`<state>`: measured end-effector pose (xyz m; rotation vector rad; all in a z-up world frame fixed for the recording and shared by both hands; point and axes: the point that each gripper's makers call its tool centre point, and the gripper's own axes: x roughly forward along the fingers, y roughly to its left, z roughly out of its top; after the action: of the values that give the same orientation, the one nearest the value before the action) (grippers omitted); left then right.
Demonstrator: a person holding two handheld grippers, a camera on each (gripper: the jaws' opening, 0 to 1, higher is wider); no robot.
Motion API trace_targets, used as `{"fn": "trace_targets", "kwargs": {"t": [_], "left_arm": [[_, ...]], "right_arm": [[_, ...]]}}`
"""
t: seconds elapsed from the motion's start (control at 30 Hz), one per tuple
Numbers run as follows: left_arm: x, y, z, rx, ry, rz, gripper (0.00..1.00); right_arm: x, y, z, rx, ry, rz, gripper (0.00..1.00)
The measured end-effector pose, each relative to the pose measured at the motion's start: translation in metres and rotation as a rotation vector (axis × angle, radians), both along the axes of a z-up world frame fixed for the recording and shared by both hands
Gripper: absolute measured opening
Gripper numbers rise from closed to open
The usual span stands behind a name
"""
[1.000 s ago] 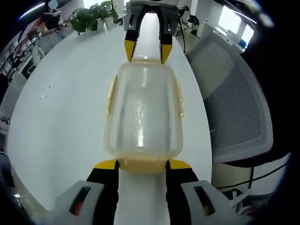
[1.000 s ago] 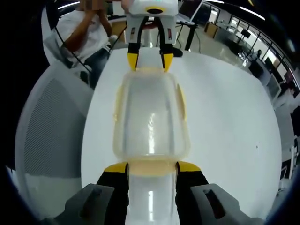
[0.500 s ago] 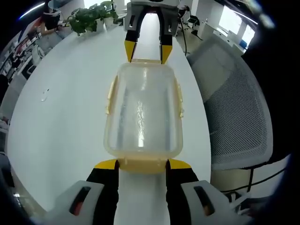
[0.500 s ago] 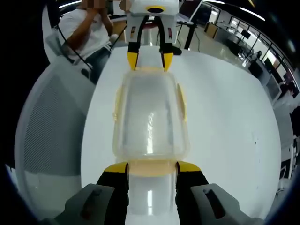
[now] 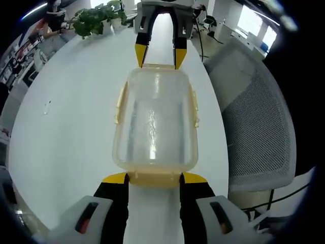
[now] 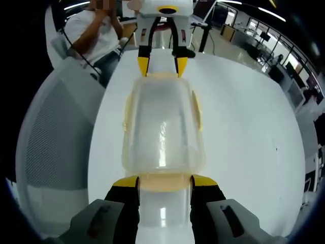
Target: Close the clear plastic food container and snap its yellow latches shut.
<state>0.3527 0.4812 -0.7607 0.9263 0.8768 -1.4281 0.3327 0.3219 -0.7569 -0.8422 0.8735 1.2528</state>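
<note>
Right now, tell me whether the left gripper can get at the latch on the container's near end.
Probably yes: the left gripper already straddles the near yellow latch of the container, with nothing between them.

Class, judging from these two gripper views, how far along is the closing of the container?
Done: the lid sits on the clear container. In hand: the left gripper and right gripper each straddle a yellow end latch. Left: whether those latches are snapped cannot be told.

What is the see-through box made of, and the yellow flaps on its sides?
The box looks like clear, shiny plastic: the white table shows through it, and light glints off the lid. The side flaps look like yellowish, duller plastic that you can partly see through.
</note>
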Motion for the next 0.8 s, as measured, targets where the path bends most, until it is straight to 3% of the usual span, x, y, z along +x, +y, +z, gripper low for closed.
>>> {"fn": "trace_targets", "kwargs": {"t": [0.8], "left_arm": [[-0.005, -0.031, -0.003, 0.009, 0.009, -0.006, 0.38]], "right_arm": [[-0.005, -0.031, -0.006, 0.003, 0.005, -0.006, 0.37]]}}
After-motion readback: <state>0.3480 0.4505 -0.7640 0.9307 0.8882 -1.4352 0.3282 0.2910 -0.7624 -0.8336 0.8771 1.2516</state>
